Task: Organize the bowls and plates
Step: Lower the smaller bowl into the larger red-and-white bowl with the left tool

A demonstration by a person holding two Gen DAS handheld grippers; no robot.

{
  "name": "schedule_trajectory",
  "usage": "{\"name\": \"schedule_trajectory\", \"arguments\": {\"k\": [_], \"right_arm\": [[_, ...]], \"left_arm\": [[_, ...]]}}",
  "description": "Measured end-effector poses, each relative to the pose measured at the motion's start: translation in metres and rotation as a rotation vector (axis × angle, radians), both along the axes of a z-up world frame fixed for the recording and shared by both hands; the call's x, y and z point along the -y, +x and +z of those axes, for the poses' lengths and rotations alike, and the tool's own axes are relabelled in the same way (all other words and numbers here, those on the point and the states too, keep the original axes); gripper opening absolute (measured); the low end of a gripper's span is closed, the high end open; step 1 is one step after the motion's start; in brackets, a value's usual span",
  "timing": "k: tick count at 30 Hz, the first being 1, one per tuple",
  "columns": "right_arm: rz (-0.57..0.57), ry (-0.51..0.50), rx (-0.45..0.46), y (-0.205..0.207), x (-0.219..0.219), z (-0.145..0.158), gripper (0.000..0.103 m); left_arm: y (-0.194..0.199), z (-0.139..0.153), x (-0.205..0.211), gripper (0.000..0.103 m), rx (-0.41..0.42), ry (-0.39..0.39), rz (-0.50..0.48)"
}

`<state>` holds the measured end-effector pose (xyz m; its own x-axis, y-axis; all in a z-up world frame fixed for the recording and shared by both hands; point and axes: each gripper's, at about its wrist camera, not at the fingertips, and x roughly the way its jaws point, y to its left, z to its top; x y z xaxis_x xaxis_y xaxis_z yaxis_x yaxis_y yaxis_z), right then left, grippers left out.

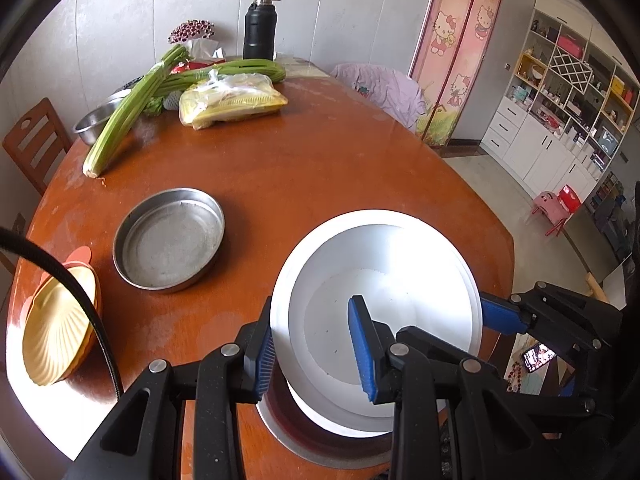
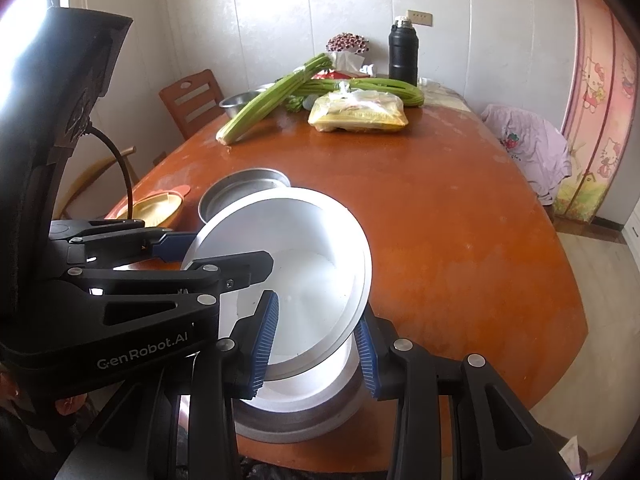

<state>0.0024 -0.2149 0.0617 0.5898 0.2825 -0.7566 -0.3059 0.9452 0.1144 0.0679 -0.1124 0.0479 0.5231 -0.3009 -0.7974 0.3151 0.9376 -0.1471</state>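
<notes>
Right at the near edge of the table (image 1: 320,168), a white plate (image 1: 380,292) is lifted and tilted above a second white dish (image 2: 304,396), which sits in a shallow metal dish (image 2: 296,424); how many white pieces lie under it is hard to make out through the glare. Both grippers have hold of the tilted plate. The left gripper (image 1: 316,344) is narrowed onto its left rim, one blue pad (image 1: 264,352) outside and the other inside the well. The right gripper (image 2: 316,344) clamps the opposite rim the same way, one pad (image 2: 264,340) over the plate's face and one beneath its edge.

Further toward the left edge stands an empty round metal pan (image 1: 168,236), and beyond it, at the left edge, a yellow shell-shaped dish (image 1: 56,328) nests in an orange one (image 1: 82,256). The right wrist view hides most of the pan behind the plate and shows only a sliver of the shell dish beside the left gripper's body.

Across the far edge lie celery stalks (image 1: 128,108), a bag of yellow food (image 1: 232,100), a steel bowl (image 1: 96,120) partly covered by the celery, and a black flask (image 1: 260,28). A black cable (image 1: 80,300) crosses the shell dish in the left wrist view.
</notes>
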Motion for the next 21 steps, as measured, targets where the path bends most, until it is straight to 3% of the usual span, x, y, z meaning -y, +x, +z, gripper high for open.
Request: {"name": "schedule_trajectory", "arguments": {"k": [21], "right_arm": [[0.026,-0.004,-0.057,-0.002,-0.002,-0.026,0.040]], "left_arm": [[-0.005,-0.027,0.003,0.034,-0.050,0.032,0.011]]}}
